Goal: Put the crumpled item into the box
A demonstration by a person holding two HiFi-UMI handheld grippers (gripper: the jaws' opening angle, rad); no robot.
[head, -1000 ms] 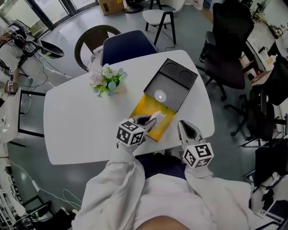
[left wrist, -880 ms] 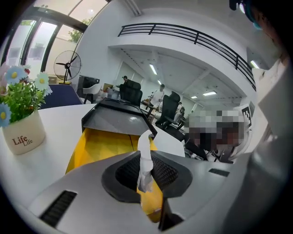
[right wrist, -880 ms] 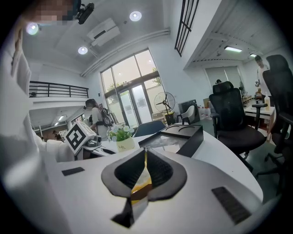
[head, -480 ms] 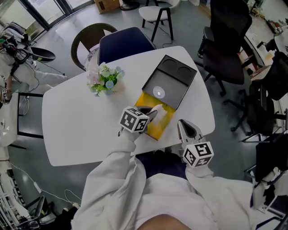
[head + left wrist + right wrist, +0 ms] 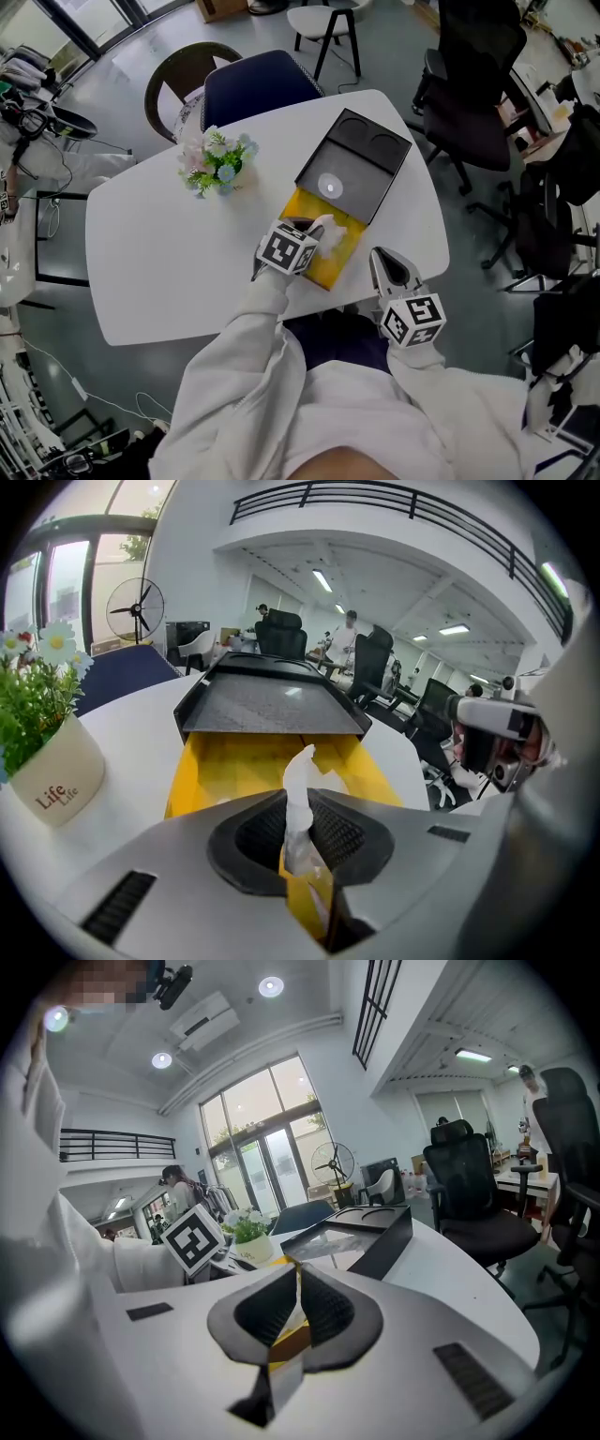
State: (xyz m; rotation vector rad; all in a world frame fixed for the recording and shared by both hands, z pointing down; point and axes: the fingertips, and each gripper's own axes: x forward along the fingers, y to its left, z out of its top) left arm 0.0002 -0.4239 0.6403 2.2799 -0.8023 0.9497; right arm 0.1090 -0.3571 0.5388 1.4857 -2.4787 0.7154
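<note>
**White tissue hanging over the yellow box**

The left gripper is pinching the tissue between narrow jaws. The right gripper is waiting closed and empty. Letting go here, the light tissue may be clinging to the jaws or drifting past the rim.

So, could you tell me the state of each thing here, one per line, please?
Left gripper: shut on the crumpled tissue.
Crumpled tissue: pinched between the jaws, not yet released into the box.
Box: open.
Lid: folded back.
Right gripper: shut, empty.
Flower pot: upright.
</note>
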